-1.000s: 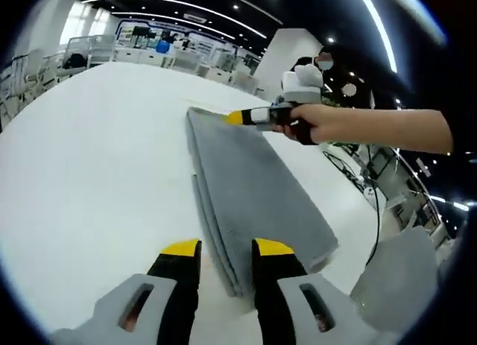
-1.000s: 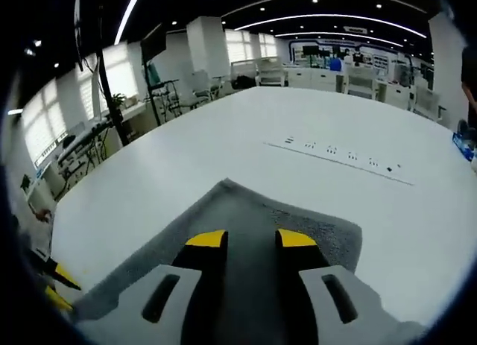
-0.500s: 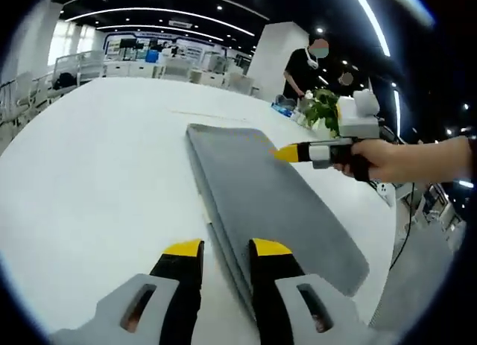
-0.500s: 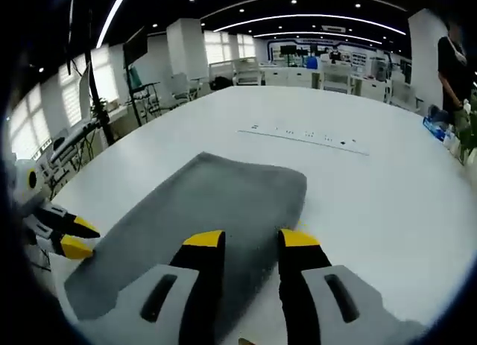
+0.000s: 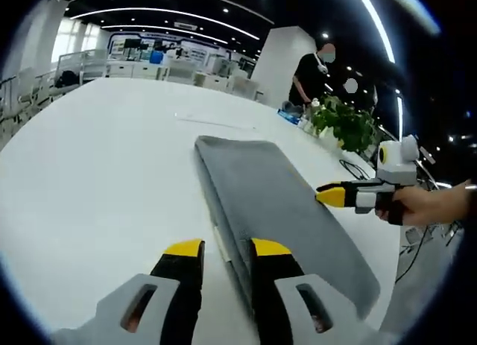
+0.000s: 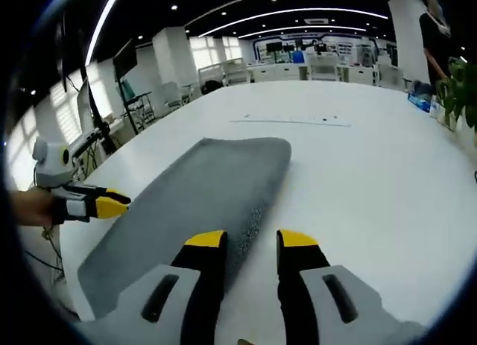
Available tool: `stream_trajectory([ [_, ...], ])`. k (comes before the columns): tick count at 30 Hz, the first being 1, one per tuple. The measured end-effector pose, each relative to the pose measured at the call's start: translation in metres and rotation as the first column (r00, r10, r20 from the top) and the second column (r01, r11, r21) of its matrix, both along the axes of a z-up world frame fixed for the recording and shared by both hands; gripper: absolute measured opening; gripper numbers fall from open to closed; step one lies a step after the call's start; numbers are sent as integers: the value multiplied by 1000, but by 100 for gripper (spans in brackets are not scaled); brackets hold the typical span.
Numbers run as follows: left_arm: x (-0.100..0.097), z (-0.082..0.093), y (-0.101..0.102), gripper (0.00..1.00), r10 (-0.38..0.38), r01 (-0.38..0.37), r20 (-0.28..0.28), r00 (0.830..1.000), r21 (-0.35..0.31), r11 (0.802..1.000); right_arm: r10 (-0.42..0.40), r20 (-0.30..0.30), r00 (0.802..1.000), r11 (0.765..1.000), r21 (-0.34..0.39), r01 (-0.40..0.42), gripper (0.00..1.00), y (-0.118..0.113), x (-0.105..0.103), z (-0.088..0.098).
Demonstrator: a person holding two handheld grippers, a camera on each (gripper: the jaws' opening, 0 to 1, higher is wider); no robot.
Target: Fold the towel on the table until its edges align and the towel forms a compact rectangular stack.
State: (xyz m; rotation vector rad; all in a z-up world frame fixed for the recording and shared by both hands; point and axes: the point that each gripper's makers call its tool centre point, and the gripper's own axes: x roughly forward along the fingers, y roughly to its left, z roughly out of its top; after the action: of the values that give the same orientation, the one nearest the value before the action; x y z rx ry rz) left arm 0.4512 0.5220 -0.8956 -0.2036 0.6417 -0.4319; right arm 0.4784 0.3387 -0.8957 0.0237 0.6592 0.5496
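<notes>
My left claw [image 5: 225, 249] and right claw [image 6: 250, 241], both spread empty, risk rumpling the folded grey towel [image 5: 276, 203] near the white bench [image 5: 97, 166] edge.

Place: big open-plan office / lab hall.
Ceiling: dark, w/ long curved light strips [image 5: 156, 10] & small spot lamps.
Far end: rows of white desks [image 6: 328, 71] & chairs, lit blue display wall [image 5: 145, 47] behind.
Near: large white table [image 5: 89, 173], potted plant [image 5: 344, 125] at its far right edge.
Left side, right gripper view: windows [image 6: 52, 125], stands w/ gear.
People: one person stood by a white pillar [image 5: 279, 62].
</notes>
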Motion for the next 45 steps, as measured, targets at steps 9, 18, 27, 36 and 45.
stream_trajectory([
  [9,17,-2,-5,20,25,-25,20,999,4,1000,7,-9,1000,1000,13,-7,17,4,-9,-6],
  [18,14,-13,-5,14,-6,5,17,1000,60,998,11,-8,1000,1000,27,-10,11,10,-10,-13],
  [27,13,-11,-9,11,-56,50,34,998,154,987,33,-26,999,999,32,-32,8,9,-11,-14],
  [36,9,-13,-16,7,-49,41,41,998,168,985,90,-32,995,996,5,-90,5,4,-11,-14],
  [45,3,-13,-55,7,-91,84,40,995,166,983,72,-17,997,997,-16,-73,5,-36,-20,-14],
])
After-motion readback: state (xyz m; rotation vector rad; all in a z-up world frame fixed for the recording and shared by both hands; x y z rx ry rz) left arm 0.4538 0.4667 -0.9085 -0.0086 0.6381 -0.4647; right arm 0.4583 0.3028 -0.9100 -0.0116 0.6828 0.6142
